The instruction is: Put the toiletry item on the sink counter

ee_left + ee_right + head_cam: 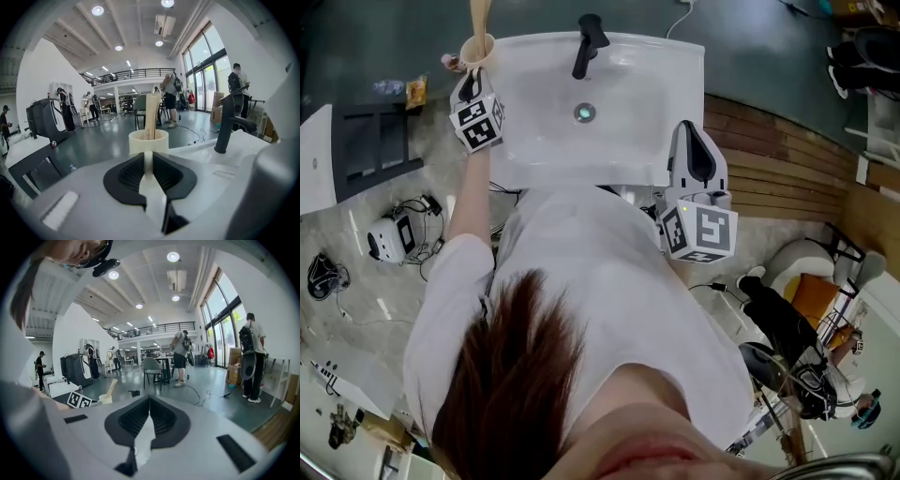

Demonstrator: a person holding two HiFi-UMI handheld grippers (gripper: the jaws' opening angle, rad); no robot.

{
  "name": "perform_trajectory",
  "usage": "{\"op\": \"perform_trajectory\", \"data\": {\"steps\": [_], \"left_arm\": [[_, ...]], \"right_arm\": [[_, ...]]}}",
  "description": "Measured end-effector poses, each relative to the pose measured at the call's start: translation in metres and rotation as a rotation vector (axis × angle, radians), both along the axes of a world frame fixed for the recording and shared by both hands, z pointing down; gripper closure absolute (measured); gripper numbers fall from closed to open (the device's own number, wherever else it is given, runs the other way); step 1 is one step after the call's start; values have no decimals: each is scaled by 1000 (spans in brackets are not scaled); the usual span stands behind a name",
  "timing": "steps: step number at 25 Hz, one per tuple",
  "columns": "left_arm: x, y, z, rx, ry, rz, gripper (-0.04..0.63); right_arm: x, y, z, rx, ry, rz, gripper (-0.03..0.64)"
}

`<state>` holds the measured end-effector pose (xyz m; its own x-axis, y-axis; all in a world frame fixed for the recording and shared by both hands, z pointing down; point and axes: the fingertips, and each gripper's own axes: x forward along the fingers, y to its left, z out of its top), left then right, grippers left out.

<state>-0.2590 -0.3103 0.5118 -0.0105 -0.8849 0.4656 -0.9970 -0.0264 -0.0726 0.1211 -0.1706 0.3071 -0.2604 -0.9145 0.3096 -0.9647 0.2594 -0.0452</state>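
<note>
While the jaws of your left gripper are pinching the cup by its handle at ten o'clock on the counter, be seating its base flat before spreading them; your right gripper is hanging at four o'clock, jaws pressed together.

White short-sleeved T-shirt, dark reddish-brown hair. On left gripper and right gripper: white shells, black ribbed pads, cubes with black-and-white square markers.

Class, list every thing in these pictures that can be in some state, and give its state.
cup: upright on the back corner of the sink, wooden stick inside
left gripper: shut on the cup's handle
right gripper: shut, empty
tap: off, no water running
sink: nothing lying in its basin
</note>
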Motion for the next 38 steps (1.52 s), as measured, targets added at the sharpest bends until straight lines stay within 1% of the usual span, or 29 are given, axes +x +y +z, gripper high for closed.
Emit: {"op": "perform_trajectory", "data": {"steps": [2, 4, 8, 15, 19, 24, 28, 33, 38], "left_arm": [[-2, 11, 12, -50, 2, -1, 535], [-1, 11, 18, -73, 13, 0, 535], [-3, 5, 16, -59, 20, 0, 535], [-3, 6, 16, -54, 28, 1, 535], [-4, 10, 17, -71, 45, 7, 534], [2, 9, 17, -90, 61, 37, 482], [3, 15, 13, -94, 53, 36, 466], [3, 16, 6, -84, 57, 37, 465], [8, 20, -11, -43, 60, 46, 465]], "right_arm": [[-1, 2, 1, -14, -9, -2, 606], [-2, -1, -1, -11, -10, -10, 606], [-11, -4, -3, 8, -2, -32, 606], [-16, -4, -3, 11, 0, -43, 606], [-18, -4, -1, 1, -1, -49, 606], [-14, -9, 0, -3, 2, -53, 606], [-18, -8, 0, -11, 3, -76, 606], [-23, -13, 0, -9, 0, -96, 606], [-23, -12, 0, -4, -1, -108, 606]]}}
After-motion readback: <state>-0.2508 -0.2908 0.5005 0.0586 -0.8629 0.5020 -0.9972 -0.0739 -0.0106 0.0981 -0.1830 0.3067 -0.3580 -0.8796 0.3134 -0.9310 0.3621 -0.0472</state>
